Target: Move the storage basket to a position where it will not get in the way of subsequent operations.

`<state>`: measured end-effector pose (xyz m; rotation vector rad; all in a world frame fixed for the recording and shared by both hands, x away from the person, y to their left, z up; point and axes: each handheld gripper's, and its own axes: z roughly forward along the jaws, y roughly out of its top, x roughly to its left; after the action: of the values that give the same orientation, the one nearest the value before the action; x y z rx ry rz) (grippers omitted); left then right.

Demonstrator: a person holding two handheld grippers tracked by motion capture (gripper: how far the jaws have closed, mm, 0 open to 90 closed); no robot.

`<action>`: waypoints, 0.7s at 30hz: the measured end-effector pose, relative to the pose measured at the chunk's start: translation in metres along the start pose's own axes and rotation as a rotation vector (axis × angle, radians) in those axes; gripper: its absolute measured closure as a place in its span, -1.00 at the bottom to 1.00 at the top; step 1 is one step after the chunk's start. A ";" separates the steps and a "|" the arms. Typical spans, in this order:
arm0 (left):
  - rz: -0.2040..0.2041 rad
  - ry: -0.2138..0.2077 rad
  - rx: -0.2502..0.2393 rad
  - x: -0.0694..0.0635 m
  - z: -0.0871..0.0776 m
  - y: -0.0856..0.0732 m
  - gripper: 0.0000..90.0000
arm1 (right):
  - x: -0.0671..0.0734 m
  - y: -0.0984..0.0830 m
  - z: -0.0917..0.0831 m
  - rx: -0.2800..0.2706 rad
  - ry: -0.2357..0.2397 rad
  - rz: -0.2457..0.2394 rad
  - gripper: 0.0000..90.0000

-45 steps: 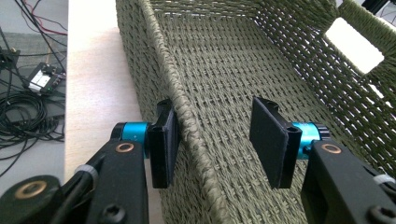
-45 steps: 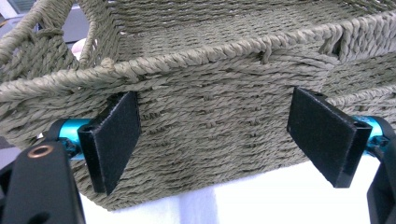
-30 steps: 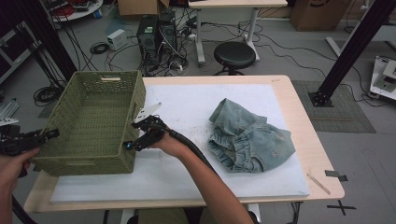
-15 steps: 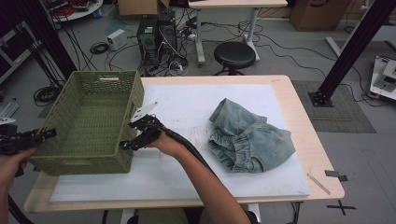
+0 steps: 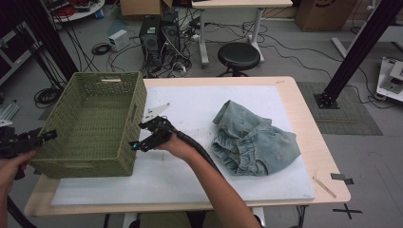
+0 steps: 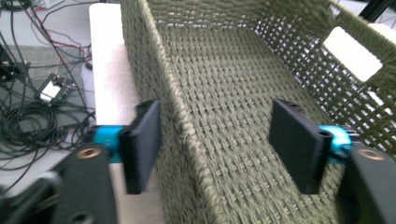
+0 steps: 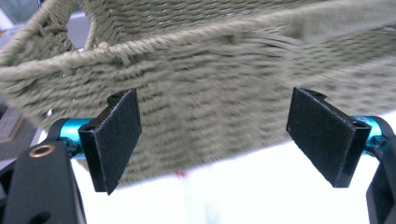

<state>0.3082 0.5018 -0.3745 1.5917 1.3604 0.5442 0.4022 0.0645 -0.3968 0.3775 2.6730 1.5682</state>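
An olive woven basket (image 5: 85, 164) stands on the left of the white mat (image 5: 199, 102). My left gripper (image 5: 48, 137) is at the basket's left wall. In the left gripper view the left gripper (image 6: 217, 140) straddles the basket's wall (image 6: 173, 107), one pad outside and one inside, neither pressing; its jaws have just been opening. My right gripper (image 5: 138, 135) is open at the basket's right wall. The right gripper view shows the right gripper (image 7: 224, 135) empty, facing the basket's blurred outer wall (image 7: 210, 79). A crumpled denim garment (image 5: 256, 142) lies on the mat to the right.
The wooden table's edge (image 5: 323, 156) runs close to the denim. Behind the table stand a black stool (image 5: 239, 56), computer cases (image 5: 159, 35) and loose cables on the floor. A black post (image 5: 356, 47) rises at the right.
The basket and both hands stay nearly where they were. The right gripper has shifted only slightly beside the basket's right wall.
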 end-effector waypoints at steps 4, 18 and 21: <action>-0.005 0.023 -0.015 0.001 0.000 0.002 -0.45 | -0.006 -0.007 -0.029 -0.011 -0.047 0.015 -0.60; -0.017 0.102 0.182 0.003 0.015 0.009 0.08 | -0.007 -0.032 -0.134 -0.083 -0.200 0.045 -0.60; -0.027 0.135 0.197 0.004 0.017 0.006 0.26 | -0.008 -0.037 -0.148 -0.091 -0.219 0.054 -0.60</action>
<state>0.3262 0.5000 -0.3779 1.7167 1.5743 0.5220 0.3819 -0.0818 -0.3565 0.5852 2.4385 1.5548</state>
